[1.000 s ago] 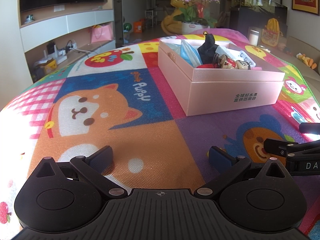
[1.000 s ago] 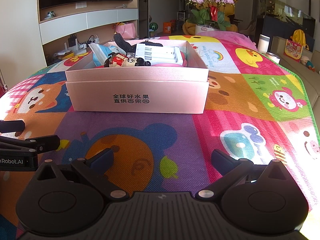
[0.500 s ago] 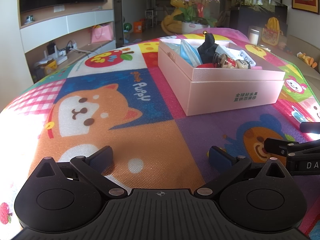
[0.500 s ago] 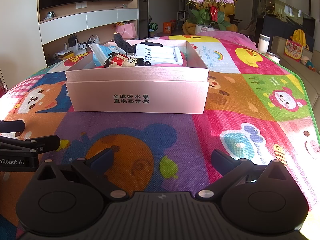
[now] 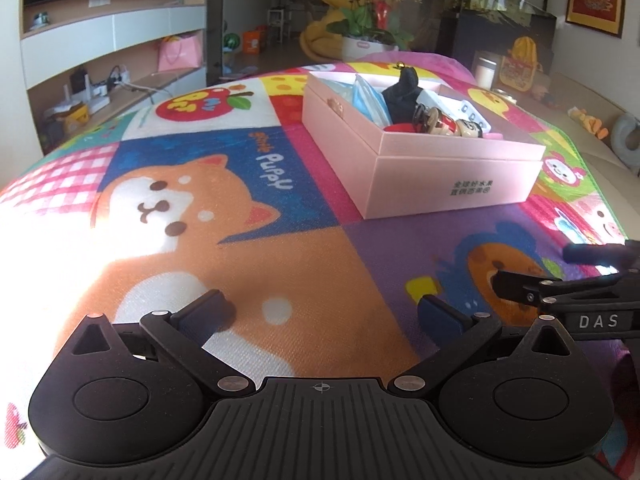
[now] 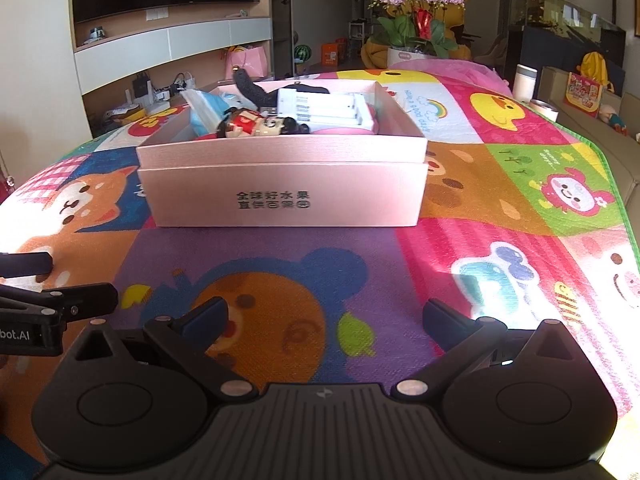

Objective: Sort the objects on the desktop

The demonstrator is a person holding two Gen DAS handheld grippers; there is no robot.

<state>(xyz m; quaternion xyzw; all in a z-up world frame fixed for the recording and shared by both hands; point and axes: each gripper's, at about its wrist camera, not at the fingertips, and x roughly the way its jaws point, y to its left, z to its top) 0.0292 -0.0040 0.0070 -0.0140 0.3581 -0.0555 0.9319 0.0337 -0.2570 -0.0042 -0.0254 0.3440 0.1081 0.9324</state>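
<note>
A pink box (image 6: 280, 188) (image 5: 440, 168) stands open on the colourful cartoon mat (image 6: 500, 192). Inside it lie a small doll figurine (image 6: 256, 126) (image 5: 448, 124), a white battery charger (image 6: 324, 110), a blue tissue pack (image 6: 204, 110) (image 5: 368, 94) and a black fuzzy item (image 6: 250, 86) (image 5: 402, 92). My right gripper (image 6: 324, 320) hovers open over the mat in front of the box, nothing between its fingers. To the box's near left my left gripper (image 5: 322, 310) is open and holds nothing. Each gripper shows at the edge of the other's view.
The mat (image 5: 180, 200) covers the whole table. A pot of pink orchids (image 6: 416, 20) stands past the far end. A white canister (image 6: 526, 82) and a bag sit at the right, wall shelves (image 5: 100, 60) at the left.
</note>
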